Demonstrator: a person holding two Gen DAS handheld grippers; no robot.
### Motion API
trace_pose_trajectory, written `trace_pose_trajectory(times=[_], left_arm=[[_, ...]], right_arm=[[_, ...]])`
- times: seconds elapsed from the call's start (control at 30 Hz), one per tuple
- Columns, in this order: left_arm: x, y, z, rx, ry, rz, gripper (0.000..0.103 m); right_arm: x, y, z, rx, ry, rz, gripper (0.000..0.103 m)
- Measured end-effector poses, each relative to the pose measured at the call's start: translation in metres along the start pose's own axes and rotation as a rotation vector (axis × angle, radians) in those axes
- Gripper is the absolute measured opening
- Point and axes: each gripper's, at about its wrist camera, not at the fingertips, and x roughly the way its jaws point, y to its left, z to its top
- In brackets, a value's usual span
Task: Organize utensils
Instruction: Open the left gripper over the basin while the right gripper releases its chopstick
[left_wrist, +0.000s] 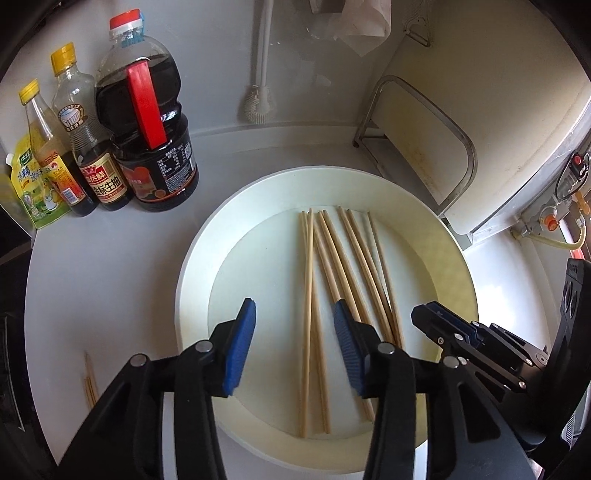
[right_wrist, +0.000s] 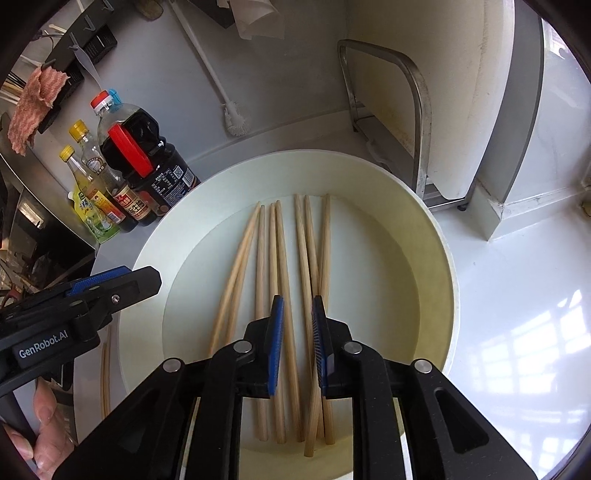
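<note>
Several wooden chopsticks (left_wrist: 332, 266) (right_wrist: 280, 258) lie roughly side by side in a round white plate (left_wrist: 266, 192) (right_wrist: 424, 229) on a white counter. My left gripper (left_wrist: 293, 343) (right_wrist: 125, 282) hangs open over the plate's near left part, and two chopsticks show in the gap between its blue pads. My right gripper (right_wrist: 298, 343) (left_wrist: 428, 312) hovers over the plate's near right side with its pads a narrow gap apart. Chopsticks lie below that gap and the pads press on nothing. A couple more chopsticks (left_wrist: 88, 380) (right_wrist: 106, 369) rest on the counter left of the plate.
Sauce bottles (left_wrist: 147, 122) (right_wrist: 147, 162) and a green pouch (left_wrist: 29, 184) stand at the back left. A white brush (left_wrist: 260, 96) leans on the wall. A metal rack (left_wrist: 454, 155) (right_wrist: 421, 110) holding a board stands at the back right. A hand (right_wrist: 48, 435) holds the left gripper.
</note>
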Motion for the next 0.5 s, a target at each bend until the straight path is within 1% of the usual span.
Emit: trace_pose_trajectory(times=[0.3, 0.5], left_arm=[[-0.027, 0.010, -0.019, -0.011, -0.030, 0.013, 0.045], [-0.050, 0.022, -0.040, -0.015, -0.057, 0.018, 0.046]], right_arm=[[-0.017, 0.014, -0.016, -0.022, 0.000, 0.004, 0.015], [-0.035, 0.031, -0.032, -0.039, -0.005, 0.003, 0.015]])
